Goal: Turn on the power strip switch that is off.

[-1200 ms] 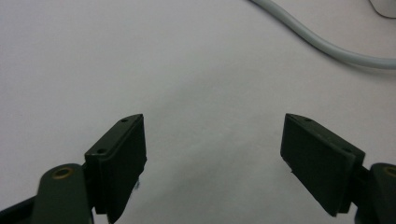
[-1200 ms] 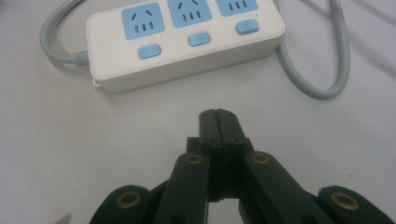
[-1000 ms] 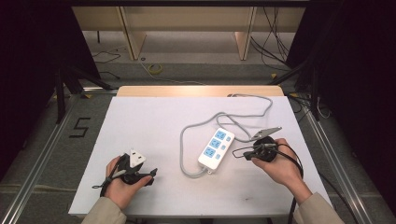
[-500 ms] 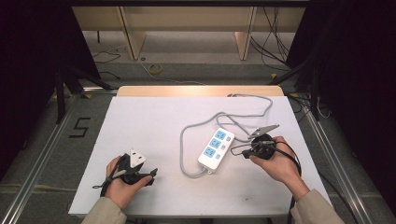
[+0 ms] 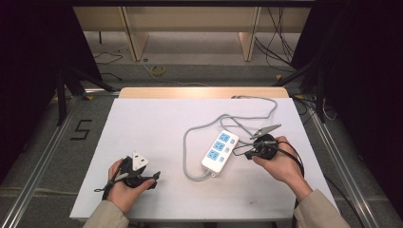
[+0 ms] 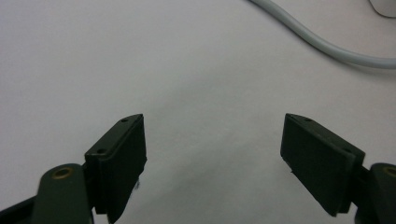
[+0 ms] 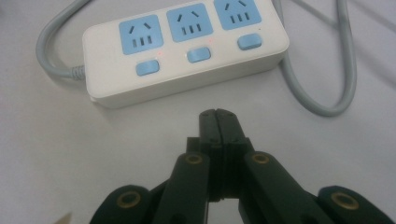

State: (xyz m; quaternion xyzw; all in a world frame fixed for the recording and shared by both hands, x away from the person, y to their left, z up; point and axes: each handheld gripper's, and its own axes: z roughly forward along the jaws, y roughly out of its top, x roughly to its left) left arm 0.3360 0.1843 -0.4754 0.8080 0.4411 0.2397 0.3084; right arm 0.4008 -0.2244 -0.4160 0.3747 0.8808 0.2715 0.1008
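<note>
A white power strip (image 5: 219, 151) with three blue sockets and three blue switches lies right of the table's middle, and its grey cable (image 5: 190, 142) loops around it. In the right gripper view the power strip (image 7: 187, 51) lies just beyond my right gripper (image 7: 218, 114), whose jaws are shut with nothing between them. From above, the right gripper (image 5: 243, 151) points left at the strip's right side, a short gap away. My left gripper (image 6: 212, 154) stands open over bare table, with a stretch of cable (image 6: 327, 46) farther off. That left gripper (image 5: 151, 178) sits near the front left.
The white table (image 5: 157, 123) has a wooden strip (image 5: 204, 92) along its far edge. The cable runs off the back right corner (image 5: 256, 98). On the floor lie loose cables (image 5: 157, 70) and a "5" mark (image 5: 81, 129). Metal rails (image 5: 43, 161) flank the table.
My right gripper has shifted slightly left, closer to the power strip, still shut. The left hand and its gripper have stayed where they were.
</note>
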